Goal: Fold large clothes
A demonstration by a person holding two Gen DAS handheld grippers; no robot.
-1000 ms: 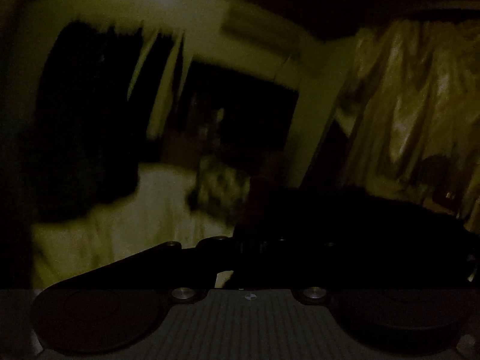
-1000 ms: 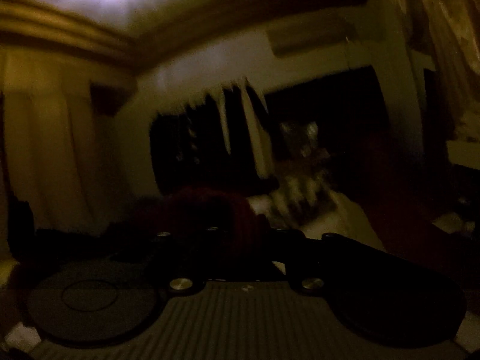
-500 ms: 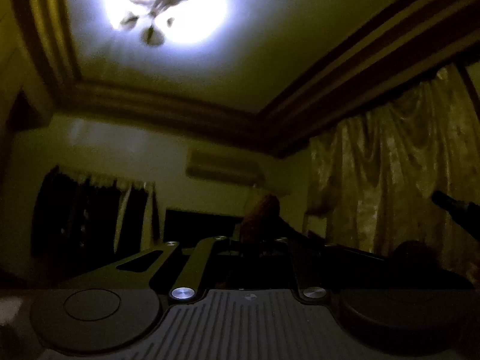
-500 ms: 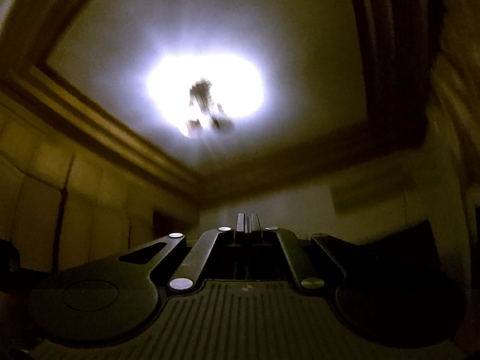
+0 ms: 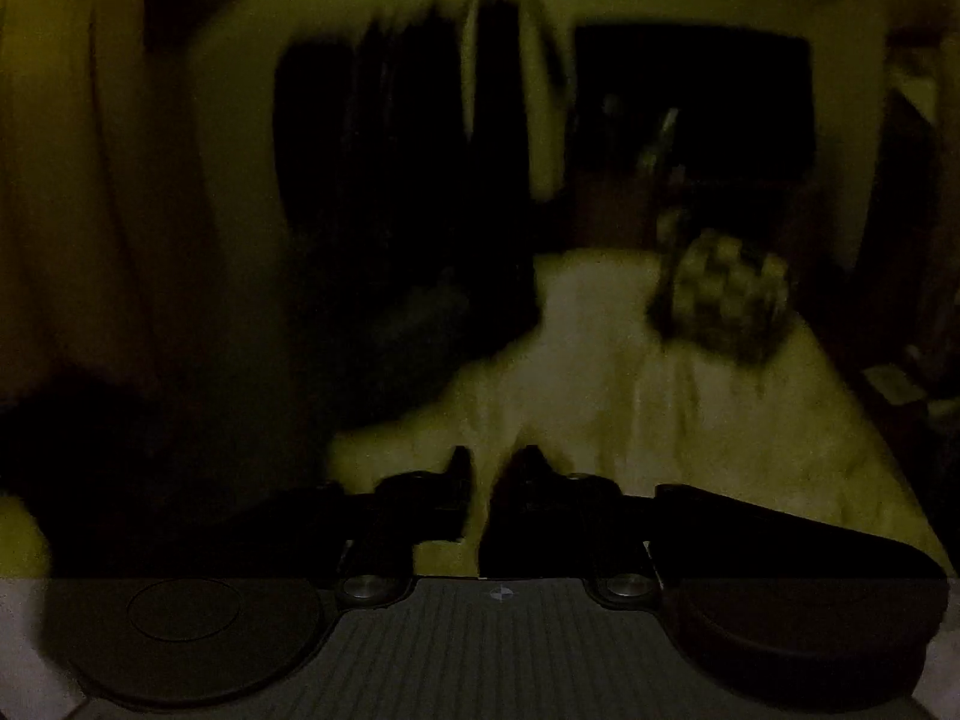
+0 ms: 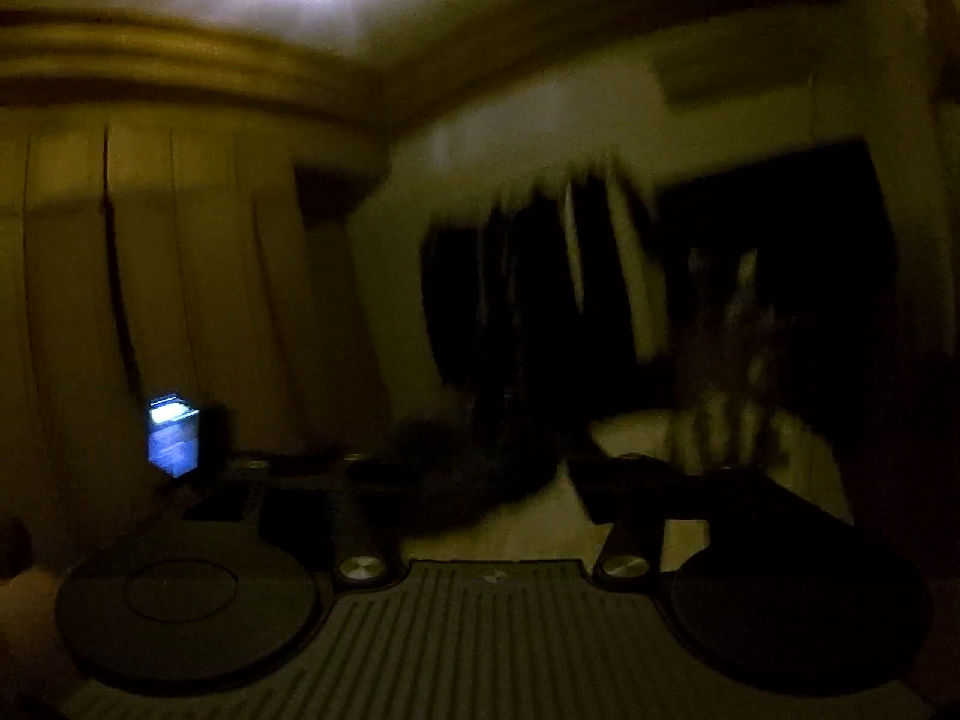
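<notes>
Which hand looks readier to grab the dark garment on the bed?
Probably left. The left gripper, jaws just opened and empty, tilts down at the bed, with the dark garment just ahead. The right gripper, also just opened, faces the far wall.

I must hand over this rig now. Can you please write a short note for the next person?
Left claw: open, jaws just opened, nothing between them, aimed over the pale bed sheet.
Right claw: open, jaws just been opening, no cloth seen clamped.
Dark garment: heaped on the sheet's left. Checkered cloth: further back, right.
Done: no folded piece visible.
Left: probably grasp, spread and fold the dark garment. Views are dark and blurred.
</notes>
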